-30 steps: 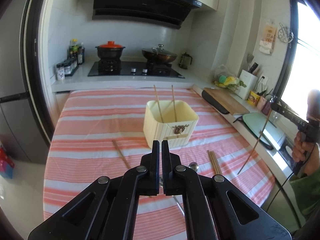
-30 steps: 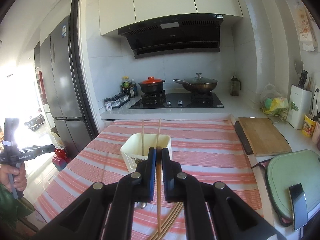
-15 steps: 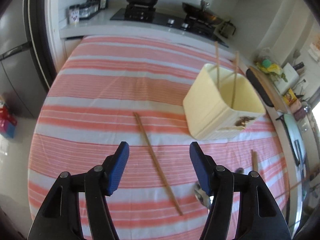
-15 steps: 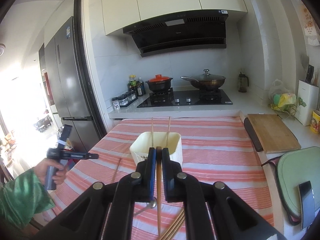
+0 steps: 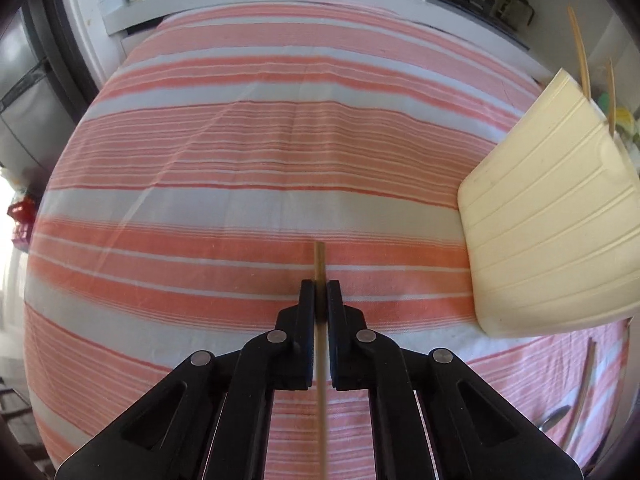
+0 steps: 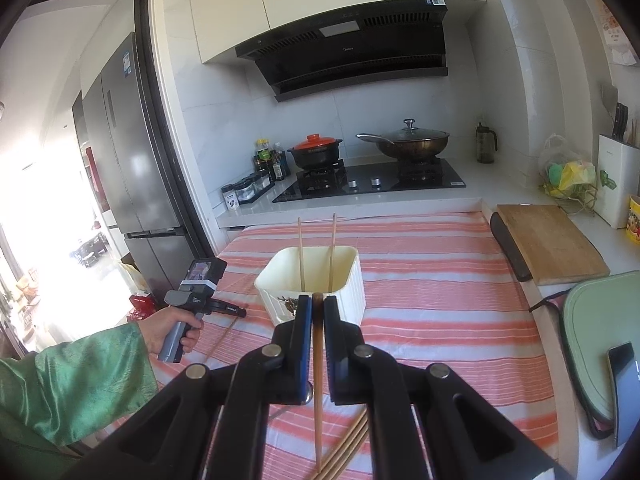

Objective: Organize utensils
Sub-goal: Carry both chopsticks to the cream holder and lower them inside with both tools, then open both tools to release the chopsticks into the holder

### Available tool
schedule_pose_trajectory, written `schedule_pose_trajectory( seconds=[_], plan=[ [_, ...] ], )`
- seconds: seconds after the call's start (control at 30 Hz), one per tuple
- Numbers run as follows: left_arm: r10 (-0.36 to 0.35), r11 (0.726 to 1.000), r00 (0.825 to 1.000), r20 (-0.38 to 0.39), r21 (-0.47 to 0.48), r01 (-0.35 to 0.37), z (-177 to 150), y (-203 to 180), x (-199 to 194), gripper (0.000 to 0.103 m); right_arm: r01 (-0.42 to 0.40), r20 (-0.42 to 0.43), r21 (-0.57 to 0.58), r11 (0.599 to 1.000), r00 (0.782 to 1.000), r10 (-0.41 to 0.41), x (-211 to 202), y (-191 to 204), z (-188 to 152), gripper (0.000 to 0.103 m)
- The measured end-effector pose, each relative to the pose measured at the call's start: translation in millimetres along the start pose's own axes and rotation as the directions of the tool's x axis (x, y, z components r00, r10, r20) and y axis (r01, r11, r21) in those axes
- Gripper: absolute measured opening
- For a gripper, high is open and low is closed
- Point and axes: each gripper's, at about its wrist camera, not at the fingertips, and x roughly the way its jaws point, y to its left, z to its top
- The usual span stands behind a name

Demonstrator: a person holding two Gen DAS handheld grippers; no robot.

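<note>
My left gripper (image 5: 319,286) is shut on a wooden chopstick (image 5: 320,264) low over the striped tablecloth (image 5: 240,152); its tip sticks out past the fingertips. The cream utensil holder (image 5: 552,224) stands to its right with two chopsticks (image 5: 580,56) upright in it. My right gripper (image 6: 317,300) is shut on another chopstick (image 6: 317,380) and holds it above the table in front of the holder (image 6: 316,280). In the right wrist view the left gripper (image 6: 236,313) sits low at the table's left side.
Loose chopsticks (image 6: 344,452) lie on the cloth below my right gripper. A spoon (image 5: 554,416) lies at the lower right of the left wrist view. A cutting board (image 6: 548,244), a green mat (image 6: 600,340) with a phone (image 6: 624,380), and the stove (image 6: 372,180) border the table.
My left gripper went from shut and empty, to open above the lying chopstick, then came down and shut on it. My right gripper kept its chopstick and rose slightly.
</note>
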Motion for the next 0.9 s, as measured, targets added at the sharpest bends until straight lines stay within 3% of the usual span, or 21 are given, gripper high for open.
schedule_pose_trajectory(
  seconds=[0.1, 0.2, 0.37, 0.47, 0.67, 0.83, 0.9],
  plan=[
    [-0.048, 0.999, 0.993, 0.105, -0.004, 0.049, -9.0, 6.8, -43.7, 0.003, -0.007, 0.004, -0.005, 1.0, 1.0, 0.007, 2.0, 2.1, 0.5, 0.006],
    [-0.1, 0.995, 0.969, 0.228, 0.002, 0.102, -22.8, 13.0, -106.1, 0.003, -0.018, 0.014, -0.01, 1.0, 1.0, 0.018, 1.0, 7.3, 2.7, 0.006],
    [-0.179, 0.984, 0.886, 0.428, 0.077, 0.162, -58.1, 10.9, -213.6, 0.004, -0.03, 0.018, -0.028, 0.999, 0.999, 0.03, 3.2, 21.3, 5.9, 0.006],
    [-0.228, 0.974, 0.843, 0.488, 0.128, 0.189, -72.6, 9.7, -256.4, 0.004, -0.029, 0.011, -0.048, 0.998, 1.0, 0.03, 6.9, 31.2, 6.2, 0.006],
    [-0.276, 0.961, 0.796, 0.538, 0.159, 0.226, -84.9, 13.4, -280.5, 0.003, -0.027, 0.008, -0.071, 0.997, 1.0, 0.028, 8.1, 47.1, 6.3, 0.006],
    [-0.286, 0.958, 0.776, 0.563, 0.149, 0.245, -83.7, 12.4, -282.9, 0.003, -0.019, 0.021, -0.086, 0.996, 1.0, 0.021, 6.5, 54.3, 12.0, 0.006],
    [-0.312, 0.949, 0.758, 0.573, 0.151, 0.276, -76.8, 8.7, -290.0, 0.003, -0.006, 0.027, -0.093, 0.996, 1.0, 0.009, 10.8, 55.5, 18.9, 0.006]
  ],
)
